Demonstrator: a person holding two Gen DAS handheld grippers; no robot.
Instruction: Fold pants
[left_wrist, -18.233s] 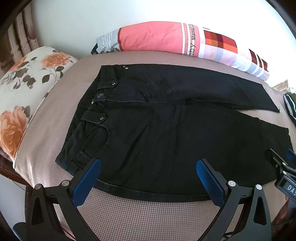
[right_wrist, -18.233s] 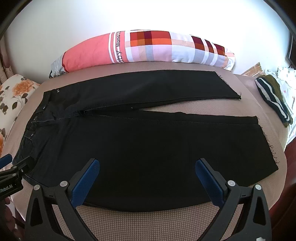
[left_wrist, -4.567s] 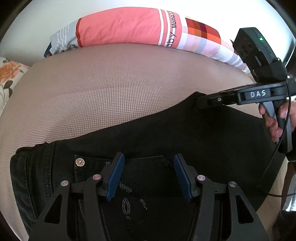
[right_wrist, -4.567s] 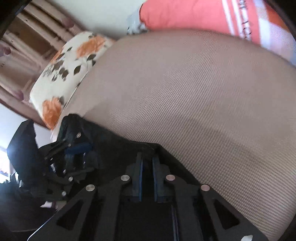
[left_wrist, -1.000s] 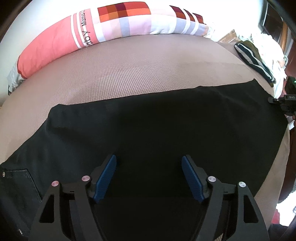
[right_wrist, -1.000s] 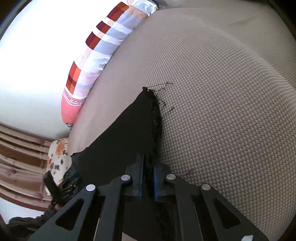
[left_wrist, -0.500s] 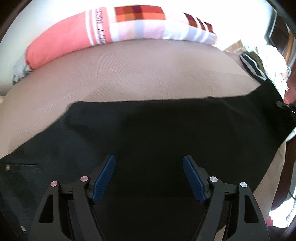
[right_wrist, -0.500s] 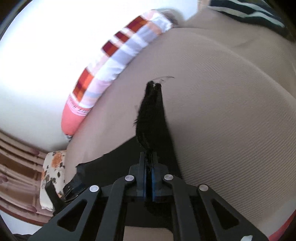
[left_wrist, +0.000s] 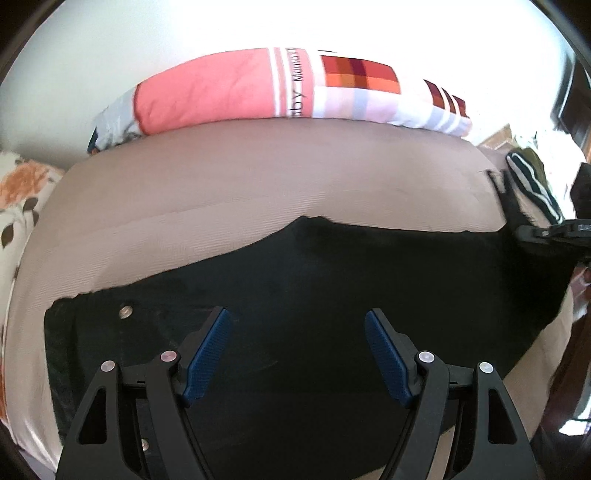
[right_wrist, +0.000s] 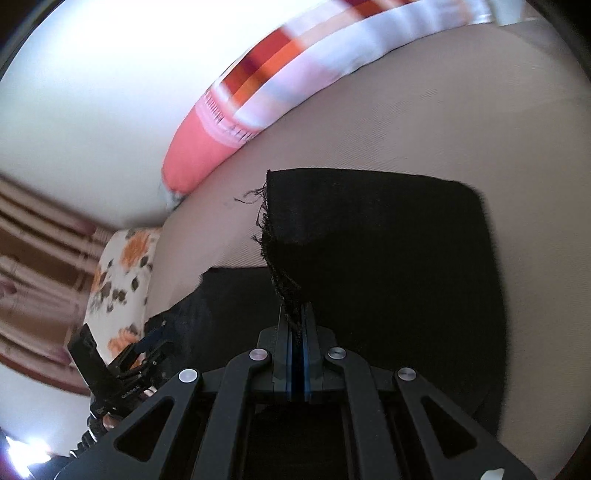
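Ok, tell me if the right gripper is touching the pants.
Touching. The right wrist view shows the right gripper shut on the frayed hem of the pants.

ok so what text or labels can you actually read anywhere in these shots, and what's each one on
"by": sideways on the white stripe of the long pillow, left wrist view; more letters precede it but are cut off.
"Mum...": smaller sideways word above it on the same stripe, rest blurred.
White lettering on the left gripper body, right wrist view: too small to read.
Pillow print in the right wrist view: motion-blurred, unreadable.
Black pants: no text visible.
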